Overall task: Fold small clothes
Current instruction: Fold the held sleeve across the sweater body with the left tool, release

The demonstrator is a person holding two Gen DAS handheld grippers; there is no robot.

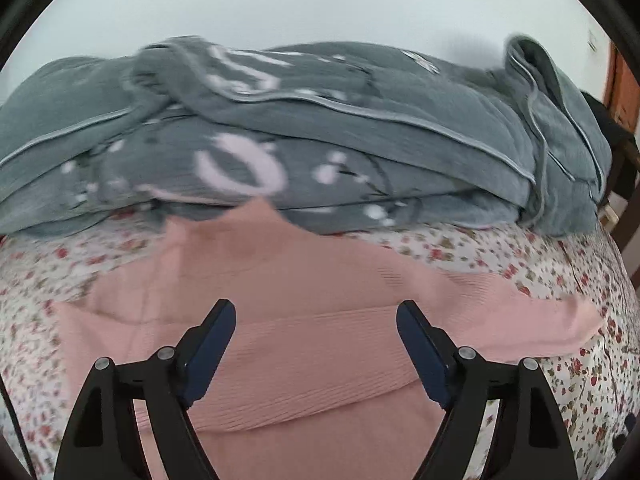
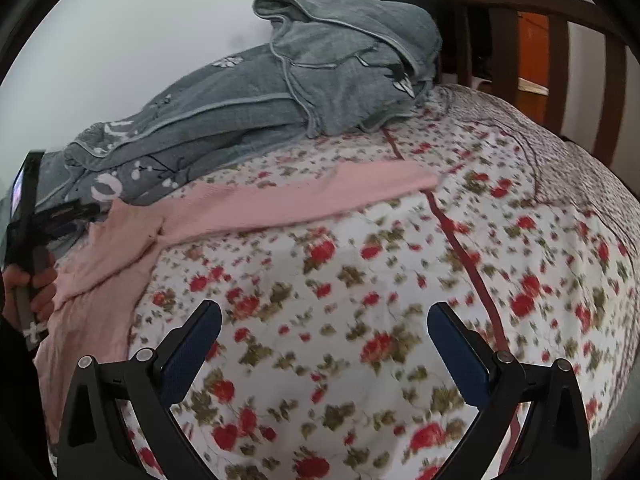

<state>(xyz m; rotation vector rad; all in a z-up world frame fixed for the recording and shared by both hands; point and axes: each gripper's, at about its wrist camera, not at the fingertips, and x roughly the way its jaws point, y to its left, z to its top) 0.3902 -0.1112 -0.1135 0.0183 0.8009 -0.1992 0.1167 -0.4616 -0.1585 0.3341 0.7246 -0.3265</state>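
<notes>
Across the lower middle of the left view, the pink garment (image 1: 304,320) lies on a flowered bedspread (image 1: 560,280) beneath the left gripper (image 1: 316,316), jaws wide; the right gripper (image 2: 324,316) gapes wide over bare bedspread, grey blanket (image 2: 320,80) behind

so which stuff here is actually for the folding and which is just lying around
For the job:
pink top, one sleeve stretched out
left gripper, open above it
right gripper, open over the floral bedspread

Just lying about:
grey blanket
wooden chair
</notes>
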